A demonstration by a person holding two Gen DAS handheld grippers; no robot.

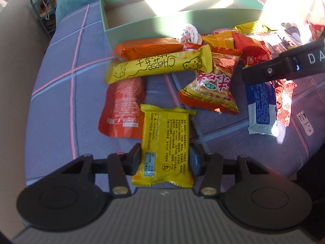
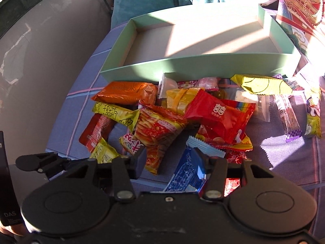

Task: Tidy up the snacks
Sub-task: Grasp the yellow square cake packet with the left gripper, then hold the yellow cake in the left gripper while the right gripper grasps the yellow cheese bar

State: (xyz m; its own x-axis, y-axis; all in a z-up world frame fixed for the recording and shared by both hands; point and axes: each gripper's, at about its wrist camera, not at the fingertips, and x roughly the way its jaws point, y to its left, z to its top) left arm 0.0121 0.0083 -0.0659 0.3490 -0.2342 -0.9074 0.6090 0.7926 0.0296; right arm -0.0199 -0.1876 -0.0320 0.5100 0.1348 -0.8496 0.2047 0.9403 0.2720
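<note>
Left gripper (image 1: 165, 158) clamps a yellow packet (image 1: 165, 142) low on the purple checked cloth (image 1: 61, 101), both pads pressing its sides. Right gripper (image 2: 172, 162) straddles a blue packet (image 2: 186, 174); whether it pinches is unclear. Other snacks (image 2: 182, 109) lie heaped before the empty green box (image 2: 182, 67).

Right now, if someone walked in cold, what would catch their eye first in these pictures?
A bright heap of crinkly foil snack packets sprawls across the purple plaid cloth, just in front of an empty pale green cardboard box. Nearest the left camera, the left gripper has its fingers closed on a yellow rectangular packet covered in small print.
</note>
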